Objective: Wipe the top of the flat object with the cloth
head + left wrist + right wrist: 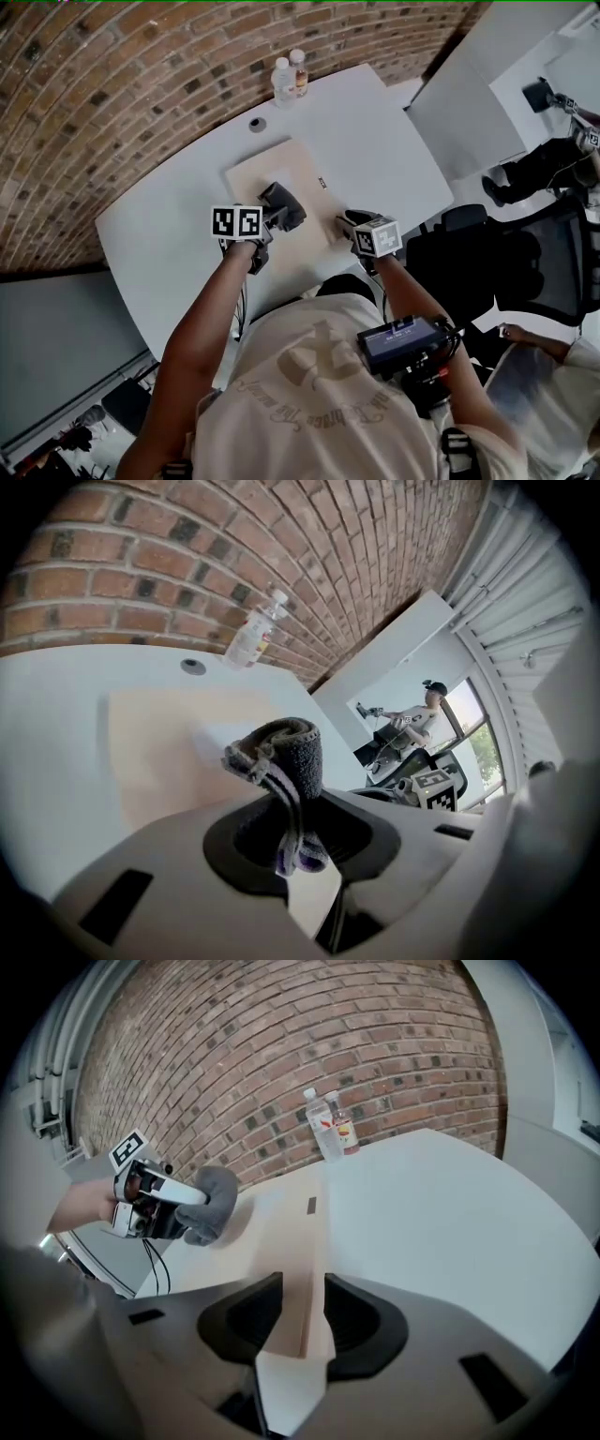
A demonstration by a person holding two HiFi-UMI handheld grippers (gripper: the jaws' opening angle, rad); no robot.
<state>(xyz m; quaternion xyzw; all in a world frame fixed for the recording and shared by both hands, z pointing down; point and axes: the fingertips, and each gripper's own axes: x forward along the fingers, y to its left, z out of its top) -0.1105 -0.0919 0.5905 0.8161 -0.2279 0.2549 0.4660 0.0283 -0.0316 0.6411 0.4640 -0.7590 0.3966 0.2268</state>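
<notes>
A flat beige board (281,169) lies on the white table (375,141). A folded grey cloth (286,202) sticks out of my left gripper (277,214), which is shut on it. The cloth (286,757) hangs just over the board (159,752) near its front part and casts a soft shadow there. My right gripper (345,223) is at the board's near right edge. In the right gripper view the board's (281,1232) thin edge fills the gap between the jaws of that gripper (305,1321), which is shut on it. The left gripper (155,1199) with the cloth (216,1204) shows at that view's left.
Two plastic bottles (283,80) (298,70) stand at the table's far edge by the brick wall. A round grommet (257,124) sits in the tabletop behind the board. Office chairs (553,253) and a person (417,719) are off to the right.
</notes>
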